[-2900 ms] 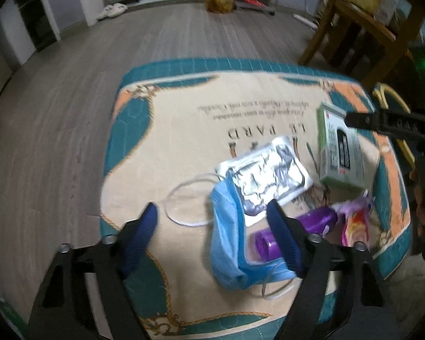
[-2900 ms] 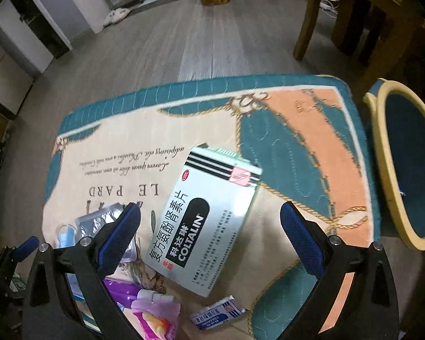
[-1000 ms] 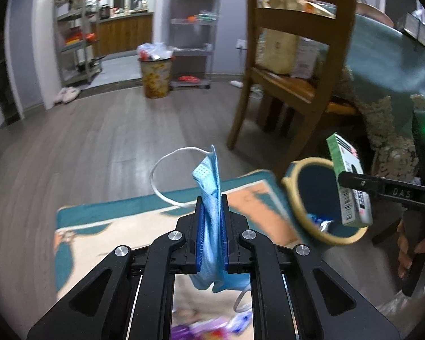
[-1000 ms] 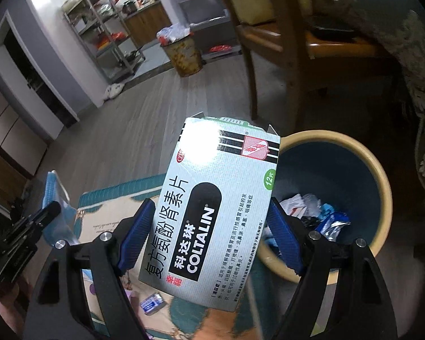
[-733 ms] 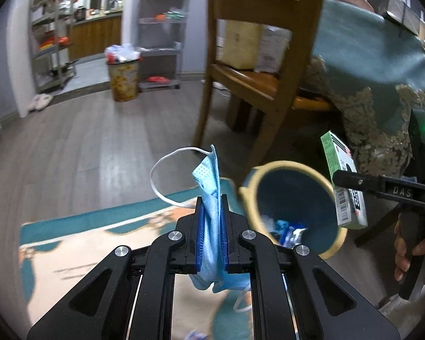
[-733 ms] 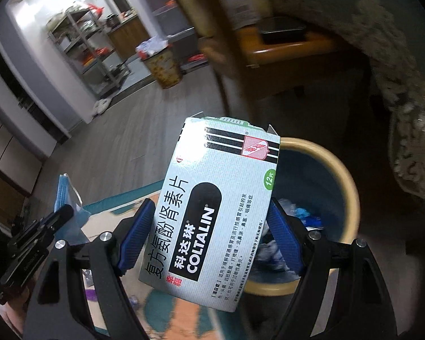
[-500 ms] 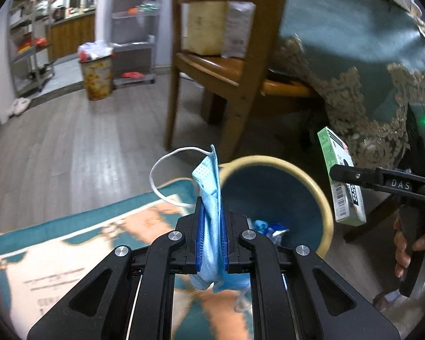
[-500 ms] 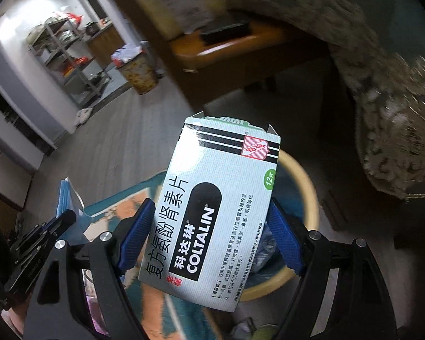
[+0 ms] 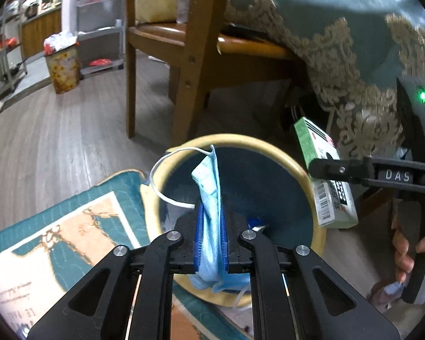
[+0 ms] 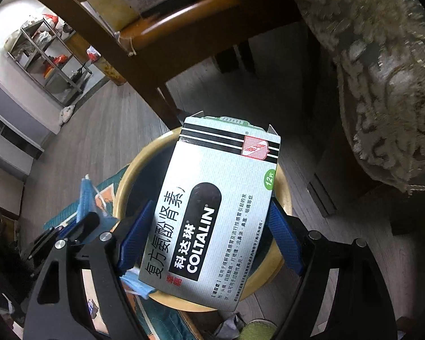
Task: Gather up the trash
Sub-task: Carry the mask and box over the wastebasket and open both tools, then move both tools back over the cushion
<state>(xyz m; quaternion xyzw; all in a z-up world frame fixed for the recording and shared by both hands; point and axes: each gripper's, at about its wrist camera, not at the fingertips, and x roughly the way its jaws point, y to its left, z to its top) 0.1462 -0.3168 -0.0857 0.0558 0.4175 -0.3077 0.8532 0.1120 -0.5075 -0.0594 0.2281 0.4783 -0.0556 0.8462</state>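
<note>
My left gripper [image 9: 211,243] is shut on a blue face mask [image 9: 209,192] and holds it over the yellow-rimmed trash bin [image 9: 303,172]. Scraps lie at the bin's bottom. My right gripper [image 10: 209,238] is shut on a white and green medicine box [image 10: 212,212] and holds it above the same bin [image 10: 133,175]. In the left wrist view the box [image 9: 323,170] hangs at the bin's right rim, held by the right gripper [image 9: 334,170]. In the right wrist view the mask [image 10: 85,201] and the left gripper [image 10: 79,226] sit at the bin's left side.
A teal and cream mat [image 9: 56,243] lies on the floor left of the bin. A wooden chair [image 9: 189,42] stands behind the bin. A teal tablecloth with lace trim [image 9: 340,56] hangs at the right. A second bin [image 9: 62,68] stands far back by shelves.
Both grippers picked their items off the mat, then swung right to the bin. The mask has moved from beside the bin to over its opening, and the box is now above it.
</note>
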